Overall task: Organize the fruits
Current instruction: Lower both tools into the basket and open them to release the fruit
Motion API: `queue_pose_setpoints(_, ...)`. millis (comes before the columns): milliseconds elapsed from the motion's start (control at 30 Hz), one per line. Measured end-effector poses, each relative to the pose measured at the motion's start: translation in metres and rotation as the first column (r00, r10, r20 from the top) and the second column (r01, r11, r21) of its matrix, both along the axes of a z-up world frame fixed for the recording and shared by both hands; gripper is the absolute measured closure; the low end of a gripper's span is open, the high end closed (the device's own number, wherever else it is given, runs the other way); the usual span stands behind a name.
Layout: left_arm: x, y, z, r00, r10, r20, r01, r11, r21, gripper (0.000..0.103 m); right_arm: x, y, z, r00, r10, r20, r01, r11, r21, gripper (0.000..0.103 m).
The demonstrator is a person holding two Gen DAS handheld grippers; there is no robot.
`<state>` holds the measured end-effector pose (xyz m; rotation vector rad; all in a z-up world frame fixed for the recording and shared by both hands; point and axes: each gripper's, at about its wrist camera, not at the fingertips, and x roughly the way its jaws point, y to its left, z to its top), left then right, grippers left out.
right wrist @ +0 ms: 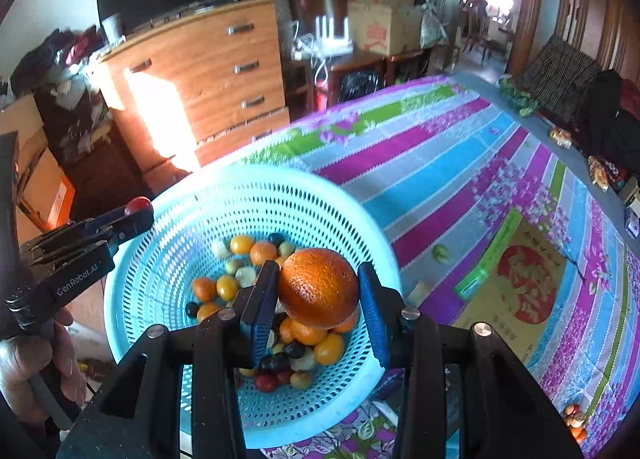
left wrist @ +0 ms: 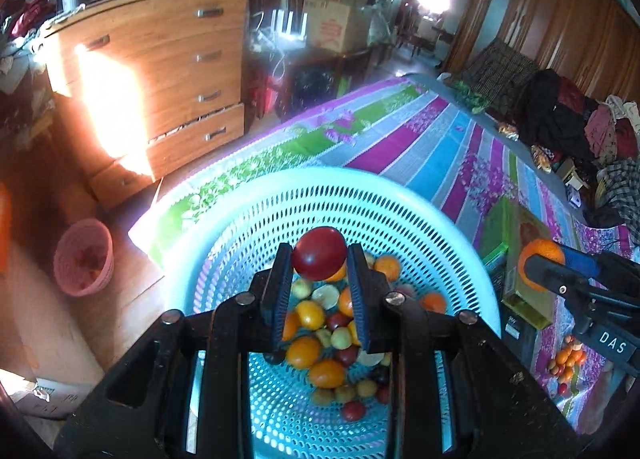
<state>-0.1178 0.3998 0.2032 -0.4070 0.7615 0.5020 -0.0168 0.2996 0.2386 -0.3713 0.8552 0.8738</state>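
Left wrist view: the left gripper (left wrist: 319, 259) is clamped on a dark red fruit (left wrist: 319, 258), held between its two blue pads. The fruit hangs directly above the bowl of a pale blue plastic basket (left wrist: 256, 195), over the pile of small orange, yellow, green and red fruits (left wrist: 328, 343) lying in its bottom. The drop is straight down; the red fruit is round, with no long axis to line up. At the right edge, the right gripper (left wrist: 538, 265) holds an orange (left wrist: 540, 255) just outside the basket's right rim, above a green and yellow box (left wrist: 516, 243).

Right wrist view: the right gripper (right wrist: 319, 291) is closed on the orange (right wrist: 319, 287), which sits above the right side of the basket (right wrist: 256, 187), over the fruit pile (right wrist: 280, 323). The left gripper (right wrist: 136, 213) shows at the left, its red fruit (right wrist: 138, 204) near the basket's far left rim. Both grippers look about equally close to the basket, so either could let go first.

The basket rests at the near left corner of a bed covered by a striped purple, blue and green sheet (right wrist: 440, 163). A few loose fruits (right wrist: 574, 423) lie near the bed's right edge. A wooden chest of drawers (right wrist: 224, 71) stands beyond, in a cluttered room.
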Motion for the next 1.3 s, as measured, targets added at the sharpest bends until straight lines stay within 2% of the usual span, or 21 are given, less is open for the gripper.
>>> queue_pose_setpoints(233, -0.001, 0.011, -0.021, 0.997, -0.005, -0.071, 0.002, 0.999, -0.042, 0.075, 0.000, 0.013, -0.026, 0.998, 0.009, -0.056, -0.013, 0.998, -0.065, 0.060)
queue_pose_setpoints(467, 0.000, 0.014, -0.032, 0.994, -0.011, -0.110, 0.003, 0.997, -0.073, 0.075, 0.000, 0.017, -0.040, 0.997, 0.011, -0.081, -0.018, 0.996, -0.093, 0.060)
queue_pose_setpoints(1300, 0.003, 0.020, -0.041, 0.992, -0.038, -0.117, 0.025, 0.993, -0.112, 0.075, 0.000, 0.023, -0.048, 0.995, 0.017, -0.099, -0.026, 0.995, -0.095, 0.060)
